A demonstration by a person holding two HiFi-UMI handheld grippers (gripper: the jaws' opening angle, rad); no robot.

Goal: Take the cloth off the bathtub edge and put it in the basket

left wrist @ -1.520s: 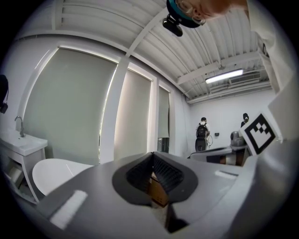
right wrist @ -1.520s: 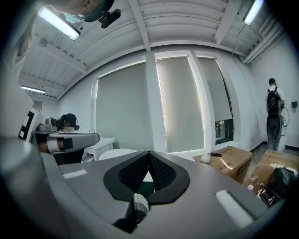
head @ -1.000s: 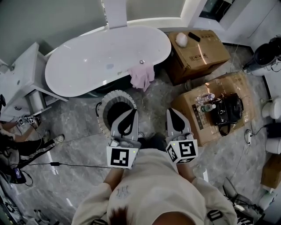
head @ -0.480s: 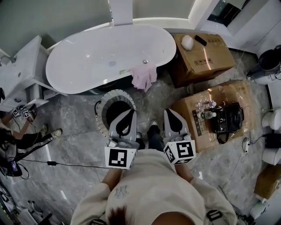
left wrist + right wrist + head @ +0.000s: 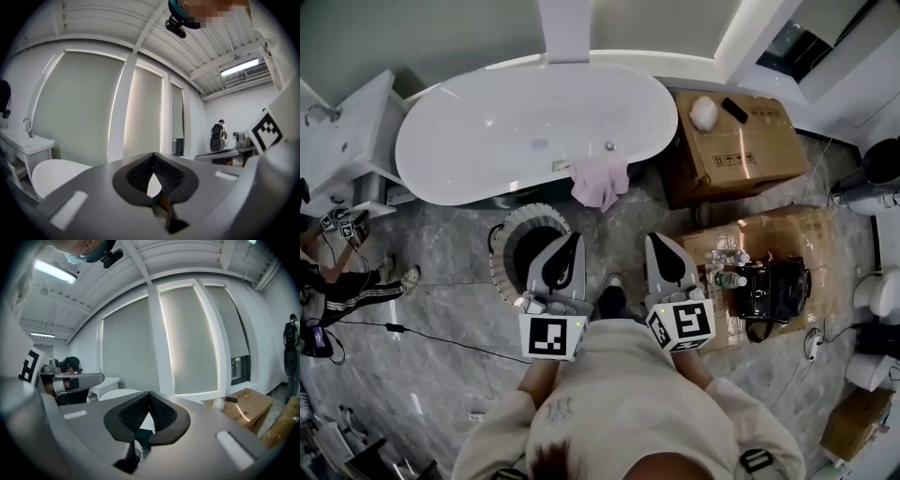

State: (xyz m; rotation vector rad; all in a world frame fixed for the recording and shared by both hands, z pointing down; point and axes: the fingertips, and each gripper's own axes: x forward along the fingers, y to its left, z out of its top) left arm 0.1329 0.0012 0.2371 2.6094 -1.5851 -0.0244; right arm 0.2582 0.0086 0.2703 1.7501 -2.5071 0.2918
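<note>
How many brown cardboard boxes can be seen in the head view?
3: one brown cardboard box right of the white bathtub, one nearer, bearing a black bag, one at the bottom right corner. Others may be hidden.

your head camera looks steeply down from over your shoulders, seeing the bathtub point(image 5: 487, 141) from well off. the cameras on the left gripper point(image 5: 573, 241) and right gripper point(image 5: 655, 241) sit close behind their jaws, facing roughly level toward the blinds point(image 5: 79, 108) — all three views share the bathtub.
</note>
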